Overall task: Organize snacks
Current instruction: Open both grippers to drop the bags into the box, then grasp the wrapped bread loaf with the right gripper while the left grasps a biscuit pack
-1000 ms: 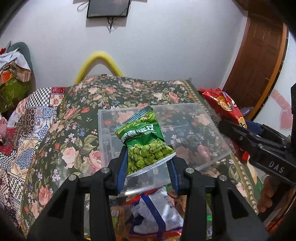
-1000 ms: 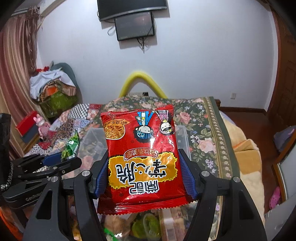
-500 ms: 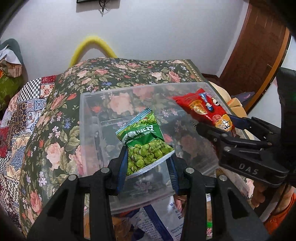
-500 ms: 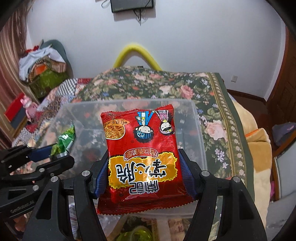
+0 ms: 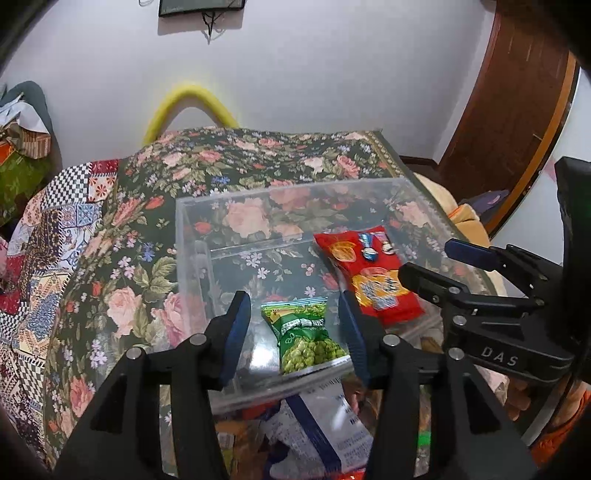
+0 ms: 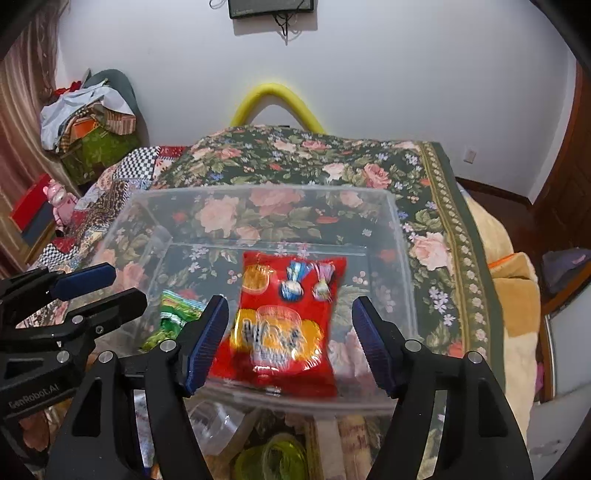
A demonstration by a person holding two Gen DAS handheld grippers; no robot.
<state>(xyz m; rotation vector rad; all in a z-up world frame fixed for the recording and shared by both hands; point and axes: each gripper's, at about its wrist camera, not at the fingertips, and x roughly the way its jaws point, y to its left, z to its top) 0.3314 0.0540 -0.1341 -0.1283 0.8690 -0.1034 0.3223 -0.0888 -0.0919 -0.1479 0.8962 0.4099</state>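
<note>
Both grippers' jaws have just been opening: left gripper parted around the green pea packet, right gripper wide of the red noodle packet, inside the clear bin.

A floral bedspread covers the bed; a clear plastic bin sits on it.

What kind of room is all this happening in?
Most likely a bedroom in a home. The clear box sits on what looks like a bed under a floral spread, a screen hangs on the wall, and clothes are heaped in the corner.
</note>
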